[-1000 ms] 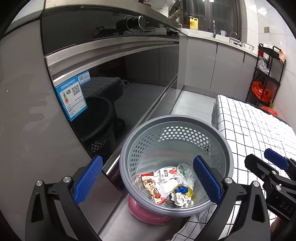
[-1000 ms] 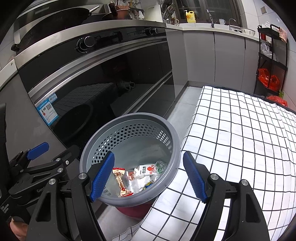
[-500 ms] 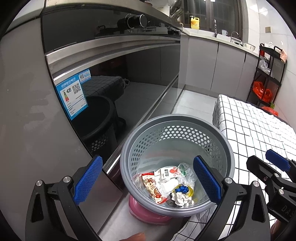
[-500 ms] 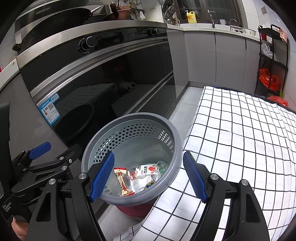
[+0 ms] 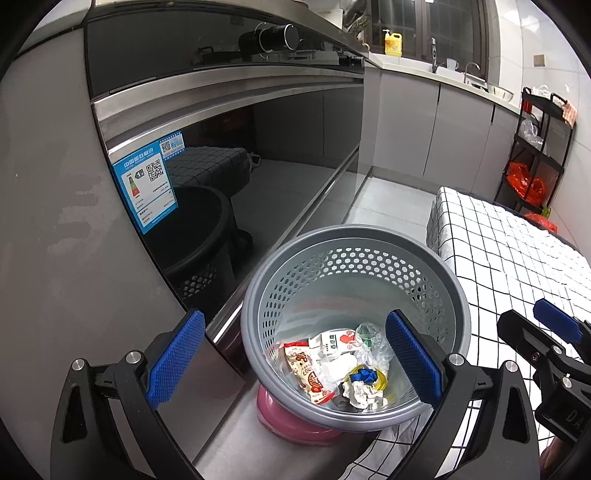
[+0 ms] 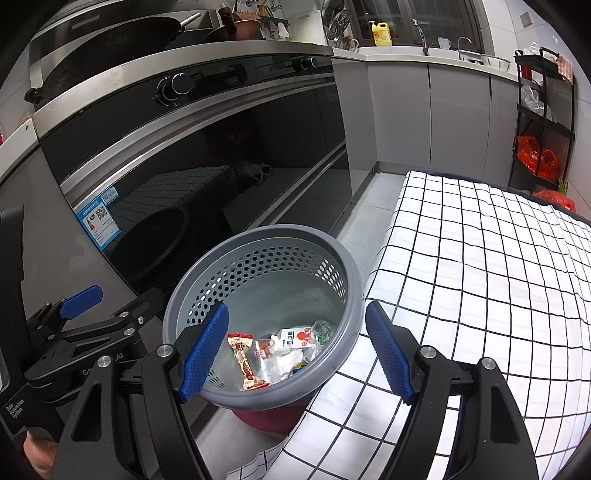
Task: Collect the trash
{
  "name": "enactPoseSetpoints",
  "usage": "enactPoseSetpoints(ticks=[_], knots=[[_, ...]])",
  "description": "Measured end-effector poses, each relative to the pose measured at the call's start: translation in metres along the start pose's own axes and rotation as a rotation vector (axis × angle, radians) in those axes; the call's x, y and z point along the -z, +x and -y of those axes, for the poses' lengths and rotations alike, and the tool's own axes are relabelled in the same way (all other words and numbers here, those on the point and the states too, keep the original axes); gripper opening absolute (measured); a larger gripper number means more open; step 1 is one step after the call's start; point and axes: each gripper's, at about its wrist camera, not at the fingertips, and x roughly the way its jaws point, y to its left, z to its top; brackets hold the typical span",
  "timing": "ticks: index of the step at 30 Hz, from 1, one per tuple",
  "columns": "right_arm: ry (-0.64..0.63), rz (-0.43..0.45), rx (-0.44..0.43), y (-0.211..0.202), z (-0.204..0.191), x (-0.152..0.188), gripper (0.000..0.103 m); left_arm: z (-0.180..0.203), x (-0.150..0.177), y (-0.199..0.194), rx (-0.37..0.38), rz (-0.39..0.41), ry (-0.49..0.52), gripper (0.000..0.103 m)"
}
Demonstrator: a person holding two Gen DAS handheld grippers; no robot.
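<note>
On the far left stands one grey cabinet panel, then one dark glass oven door [image 5: 258, 177] carrying two blue stickers [image 5: 149, 192], the larger an energy label with a code square, the smaller just above and to its right. One control knob [image 6: 179, 84] shows clearly on the black strip above the door in the right wrist view, with a second, smaller one farther along.

The left tool [image 5: 295, 358] hangs over the bin with its two blue pads set wide apart and nothing between them. One pad lies before the oven's lower edge, the other over the bin's right inner wall.

One grey perforated bin [image 5: 354, 240] sits on one pink base [image 5: 295, 424] on the floor, between the oven and the cloth. The trash [image 5: 343, 365] lies inside at the bottom: one red snack wrapper [image 5: 308, 371], one small white carton with red print [image 5: 334, 341], one piece of clear crinkled plastic [image 5: 371, 339], one crumpled white paper ball [image 5: 360, 393], and one yellow scrap with a blue bit on it [image 5: 365, 376]. Other pieces beneath are too tangled to count.

The right tool [image 6: 295, 347] also stands wide and empty, one pad over the bin's interior, the other over the cloth's edge.

To the right, one white black-checked cloth [image 6: 480, 277] covers the tabletop, its corner touching the bin's rim. Far right stands one black rack [image 6: 543, 118] holding orange bags. On the back counter sits one yellow bottle [image 6: 380, 33].
</note>
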Motion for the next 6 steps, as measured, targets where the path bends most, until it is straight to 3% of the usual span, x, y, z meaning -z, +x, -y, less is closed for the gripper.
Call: enactPoseSetpoints(ticks=[6], knots=[[0.000,0.001,-0.001,-0.0003,0.0000,0.0001,0.073,0.0015,-0.0002,-0.0016,0.004,0.004,0.004,0.096]])
